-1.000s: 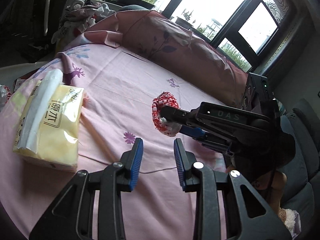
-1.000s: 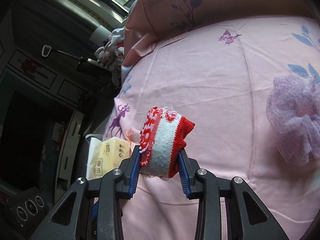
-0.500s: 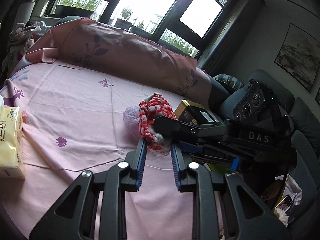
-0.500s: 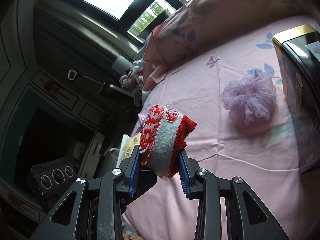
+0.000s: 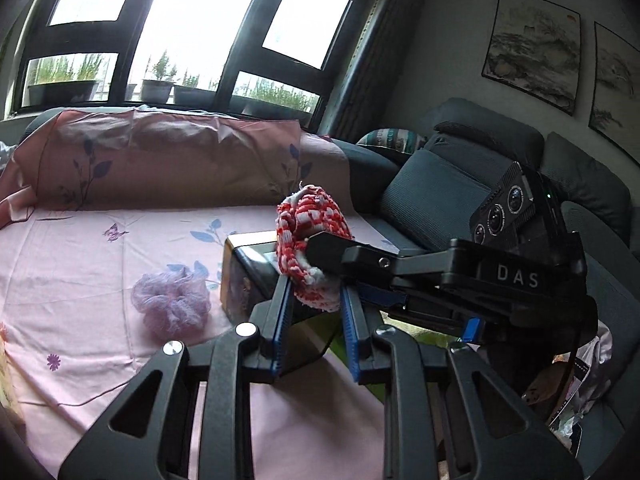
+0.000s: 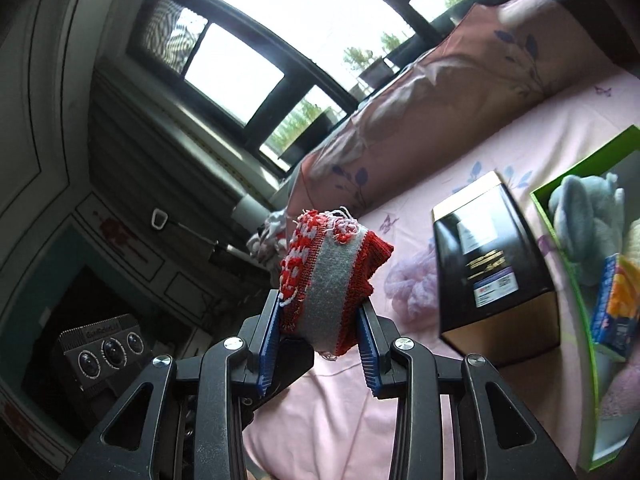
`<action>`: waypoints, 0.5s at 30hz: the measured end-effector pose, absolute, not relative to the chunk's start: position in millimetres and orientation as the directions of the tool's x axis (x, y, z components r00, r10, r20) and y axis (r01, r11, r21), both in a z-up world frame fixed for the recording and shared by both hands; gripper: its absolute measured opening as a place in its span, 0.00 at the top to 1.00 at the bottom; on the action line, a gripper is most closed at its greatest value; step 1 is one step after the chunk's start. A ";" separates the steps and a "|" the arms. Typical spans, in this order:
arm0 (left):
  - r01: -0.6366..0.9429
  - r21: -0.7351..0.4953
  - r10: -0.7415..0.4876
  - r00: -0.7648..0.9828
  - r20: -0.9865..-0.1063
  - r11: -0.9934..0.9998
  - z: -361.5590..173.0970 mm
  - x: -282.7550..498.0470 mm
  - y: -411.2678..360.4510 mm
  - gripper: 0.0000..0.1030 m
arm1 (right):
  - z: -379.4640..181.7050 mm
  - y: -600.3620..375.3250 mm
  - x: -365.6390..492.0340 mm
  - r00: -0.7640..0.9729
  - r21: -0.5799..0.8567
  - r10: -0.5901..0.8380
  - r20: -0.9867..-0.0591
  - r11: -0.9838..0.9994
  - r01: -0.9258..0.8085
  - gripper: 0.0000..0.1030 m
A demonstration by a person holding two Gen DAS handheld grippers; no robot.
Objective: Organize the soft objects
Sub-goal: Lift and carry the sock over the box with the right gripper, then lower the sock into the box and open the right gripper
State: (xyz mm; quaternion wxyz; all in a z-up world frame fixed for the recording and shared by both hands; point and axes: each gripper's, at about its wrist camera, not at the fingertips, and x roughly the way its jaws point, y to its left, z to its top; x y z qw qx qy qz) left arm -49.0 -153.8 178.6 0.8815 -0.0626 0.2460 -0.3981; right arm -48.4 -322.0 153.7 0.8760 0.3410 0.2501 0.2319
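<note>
Knit cloth (image 5: 310,240) between right tongs (image 5: 320,268)

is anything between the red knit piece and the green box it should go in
Possibly. The red knit piece is clamped in the right gripper above the bed. The black and gold box stands between it and the green box, so the path likely goes over or around it.

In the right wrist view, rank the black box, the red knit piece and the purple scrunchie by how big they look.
1. Black box, the largest in the picture.
2. Red knit piece, held in the right gripper; it is nearest the camera, so it looks bigger than it is.
3. Purple scrunchie, partly hidden behind the knit piece and the box, so its rank is unsure.
</note>
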 end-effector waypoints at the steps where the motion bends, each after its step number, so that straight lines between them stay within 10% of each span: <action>1: 0.684 -0.296 -0.739 0.553 -0.385 0.667 180.8 -50.3 -165.8 0.80 | 153.4 -333.4 -53.4 0.783 0.722 0.563 -0.264 0.654 -0.227 0.64; 15: 0.779 -0.237 -0.759 0.413 -0.502 0.581 160.6 -49.6 -307.7 0.80 | 115.8 -452.8 -99.1 0.909 0.813 0.331 -0.254 0.582 0.015 0.64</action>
